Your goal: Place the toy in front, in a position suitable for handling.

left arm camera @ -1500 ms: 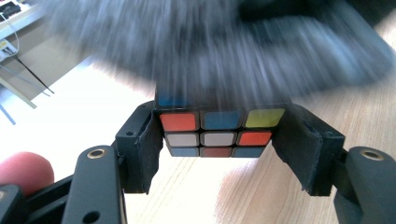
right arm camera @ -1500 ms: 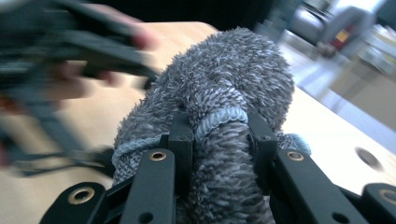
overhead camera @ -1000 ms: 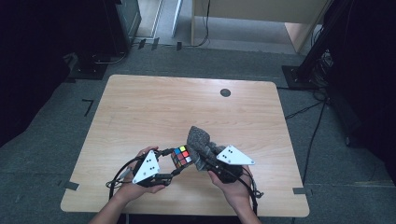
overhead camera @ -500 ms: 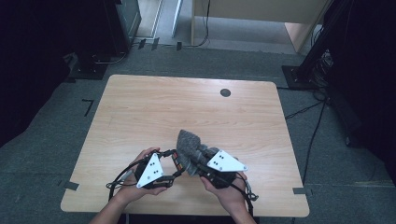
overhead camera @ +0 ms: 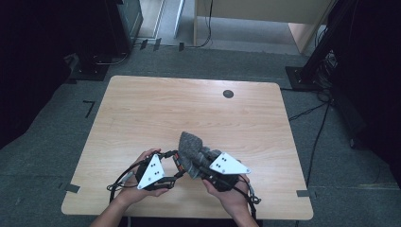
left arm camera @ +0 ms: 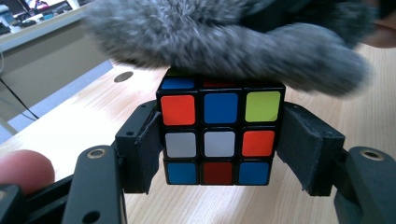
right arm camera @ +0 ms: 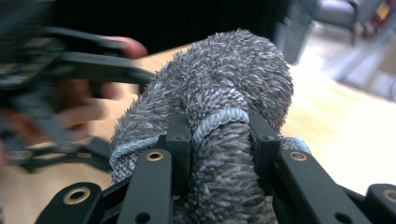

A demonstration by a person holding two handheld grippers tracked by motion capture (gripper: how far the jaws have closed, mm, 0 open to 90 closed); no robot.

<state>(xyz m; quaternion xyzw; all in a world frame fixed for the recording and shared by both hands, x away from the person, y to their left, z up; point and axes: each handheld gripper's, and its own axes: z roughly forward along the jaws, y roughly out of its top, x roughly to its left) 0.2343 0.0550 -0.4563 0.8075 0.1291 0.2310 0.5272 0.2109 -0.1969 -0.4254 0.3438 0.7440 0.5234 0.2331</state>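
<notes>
Near the pale wooden desk's (overhead camera: 142, 113) front edge, left tongs (left arm camera: 219, 140) clamp a multicoloured puzzle cube (left arm camera: 218, 135) while right tongs (right arm camera: 219, 140), pinching a fluffy grey cloth (right arm camera: 224, 93), wipe its top; hard pressure could dislodge it.

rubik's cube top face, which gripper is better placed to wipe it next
Right. The right gripper is shut on the grey cloth, which already lies over the rubik's cube. The left gripper is busy clamping the cube by its sides.
</notes>
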